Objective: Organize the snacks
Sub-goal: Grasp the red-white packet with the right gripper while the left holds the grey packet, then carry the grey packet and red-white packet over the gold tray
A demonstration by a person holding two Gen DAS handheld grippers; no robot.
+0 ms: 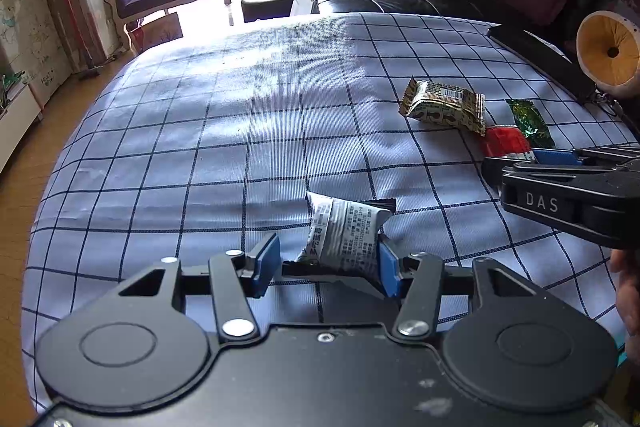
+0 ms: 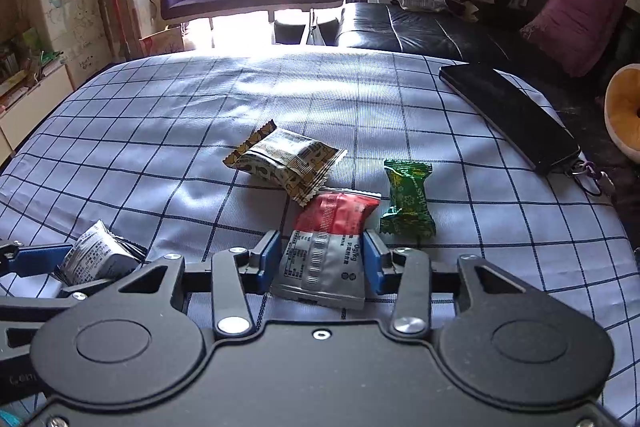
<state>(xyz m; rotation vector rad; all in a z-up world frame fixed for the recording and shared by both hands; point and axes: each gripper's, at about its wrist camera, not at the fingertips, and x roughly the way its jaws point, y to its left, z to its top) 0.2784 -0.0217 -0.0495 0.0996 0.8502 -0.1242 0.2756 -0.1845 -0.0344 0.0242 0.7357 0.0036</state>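
Between the blue pads of my left gripper (image 1: 330,267) a crumpled silver-and-black snack packet (image 1: 346,233) stands tilted. The right pad presses its side and its dark lower edge reaches the left pad. In the right wrist view that packet (image 2: 96,257) and the left gripper (image 2: 76,269) sit at the lower left. My right gripper (image 2: 324,263) is shut on a red-and-silver packet (image 2: 328,251) that lies flat on the checked cloth (image 2: 160,131), one pad on each long side. The left wrist view shows the right gripper (image 1: 516,165) at the right edge with that red packet (image 1: 504,141).
A yellow-and-black packet (image 2: 284,163) and a green candy (image 2: 408,203) lie just beyond the red packet. A black phone-like case (image 2: 508,111) with a key ring lies at the table's right edge, next to a yellow plush (image 2: 624,115). A person's hand (image 1: 628,287) shows at the right.
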